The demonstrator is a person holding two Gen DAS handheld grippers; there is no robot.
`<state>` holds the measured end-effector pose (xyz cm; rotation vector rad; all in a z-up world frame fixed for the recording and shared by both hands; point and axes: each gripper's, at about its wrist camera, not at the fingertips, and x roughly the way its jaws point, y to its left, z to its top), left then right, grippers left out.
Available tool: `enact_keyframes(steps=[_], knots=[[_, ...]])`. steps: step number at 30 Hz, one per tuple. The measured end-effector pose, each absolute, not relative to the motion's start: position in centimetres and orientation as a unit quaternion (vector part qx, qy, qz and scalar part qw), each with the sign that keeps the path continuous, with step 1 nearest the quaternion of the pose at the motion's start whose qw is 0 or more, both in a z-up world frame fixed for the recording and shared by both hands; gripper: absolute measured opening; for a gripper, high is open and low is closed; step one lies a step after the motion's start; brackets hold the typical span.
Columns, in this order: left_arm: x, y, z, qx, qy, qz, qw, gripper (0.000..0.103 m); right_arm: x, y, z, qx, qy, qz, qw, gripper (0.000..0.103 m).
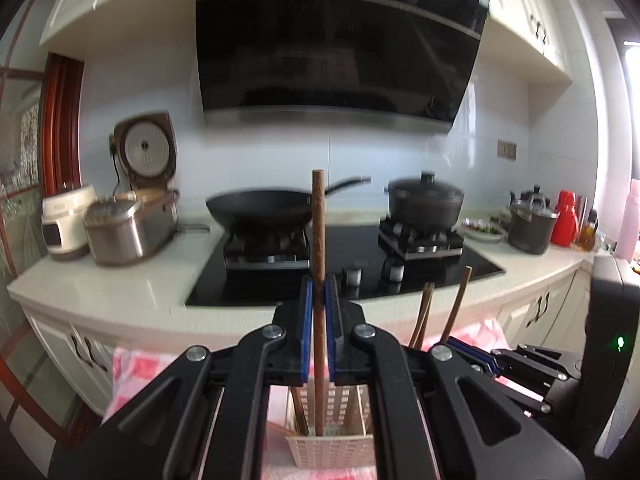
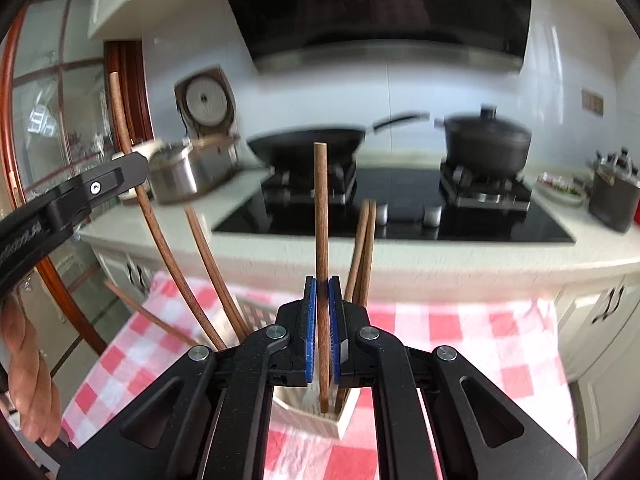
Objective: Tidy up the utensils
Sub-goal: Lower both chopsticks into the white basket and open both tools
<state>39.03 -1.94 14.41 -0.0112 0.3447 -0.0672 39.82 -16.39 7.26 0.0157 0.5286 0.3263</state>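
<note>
Nearest the lens, the left tool (image 1: 319,294) has its blue pads pinched onto one upright brown chopstick (image 1: 319,240), whose lower end reaches into the white slotted holder (image 1: 332,446) below. The right tool (image 2: 322,296) likewise clamps a single chopstick (image 2: 321,220) standing over the same holder (image 2: 316,418), which sits on a red-checked cloth (image 2: 460,344). More chopsticks (image 2: 362,252) lean in the holder. Beyond, the bench (image 1: 132,284) carries a hob with a wok (image 1: 260,208) and a lidded pot (image 1: 426,204).

2 grippers (image 1: 319,292), 1 wok (image 1: 260,210), 1 holder (image 1: 330,446)
</note>
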Motion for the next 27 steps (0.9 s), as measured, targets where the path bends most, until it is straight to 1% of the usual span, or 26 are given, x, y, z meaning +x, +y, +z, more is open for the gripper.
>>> enact_keyframes(steps=[4, 8, 11, 13, 14, 16, 17, 19, 20, 22, 23, 24, 25, 26, 27], knots=[[40.0, -1.3, 11.3, -0.014, 0.202, -0.032, 0.979, 0.006, 41.2, -16.3, 5.1, 0.016, 0.296, 0.164, 0.941, 0.006], [40.5, -1.1, 8.5, -0.015, 0.227, -0.024, 0.974, 0.006, 41.3, -15.8, 3.5, 0.011, 0.303, 0.162, 0.939, 0.007], [40.5, -1.0, 7.4, -0.008, 0.228, -0.014, 0.973, 0.006, 41.5, -15.5, 3.1, 0.012, 0.304, 0.161, 0.939, 0.007], [40.5, -0.7, 7.4, -0.005, 0.226, -0.006, 0.974, 0.009, 41.7, -15.4, 3.0, 0.012, 0.306, 0.159, 0.939, 0.01], [40.4, -0.5, 7.5, -0.007, 0.223, -0.002, 0.975, 0.011, 41.9, -15.5, 3.0, 0.012, 0.305, 0.153, 0.94, 0.011], [39.9, 0.1, 8.1, -0.012, 0.213, 0.006, 0.977, 0.025, 41.8, -15.8, 3.2, 0.016, 0.305, 0.147, 0.941, 0.012], [39.4, 0.4, 8.5, -0.012, 0.205, 0.01, 0.979, 0.026, 41.6, -16.2, 3.4, 0.023, 0.304, 0.148, 0.941, 0.012], [38.4, 0.9, 9.3, -0.007, 0.189, 0.021, 0.982, 0.035, 40.9, -16.8, 3.9, 0.03, 0.296, 0.147, 0.943, 0.013], [37.8, 1.1, 9.7, -0.005, 0.18, 0.027, 0.983, 0.037, 40.5, -17.1, 4.2, 0.032, 0.291, 0.145, 0.945, 0.014], [36.5, 1.5, 10.3, -0.003, 0.168, 0.036, 0.985, 0.044, 39.5, -17.7, 4.7, 0.036, 0.284, 0.145, 0.947, 0.018], [35.9, 1.6, 10.5, -0.003, 0.165, 0.038, 0.986, 0.046, 38.8, -18.0, 5.0, 0.037, 0.28, 0.145, 0.948, 0.023], [35.1, 1.8, 10.5, -0.002, 0.163, 0.039, 0.986, 0.05, 38.2, -18.2, 5.2, 0.037, 0.276, 0.146, 0.949, 0.029], [34.4, 1.9, 10.5, -0.002, 0.16, 0.041, 0.986, 0.057, 37.4, -18.5, 5.3, 0.037, 0.271, 0.146, 0.951, 0.031], [33.7, 1.9, 10.5, 0.0, 0.158, 0.044, 0.986, 0.061, 36.8, -18.6, 5.5, 0.036, 0.268, 0.146, 0.952, 0.031], [33.0, 1.9, 10.3, 0.002, 0.156, 0.048, 0.987, 0.068, 36.1, -18.7, 5.6, 0.033, 0.265, 0.146, 0.952, 0.031]])
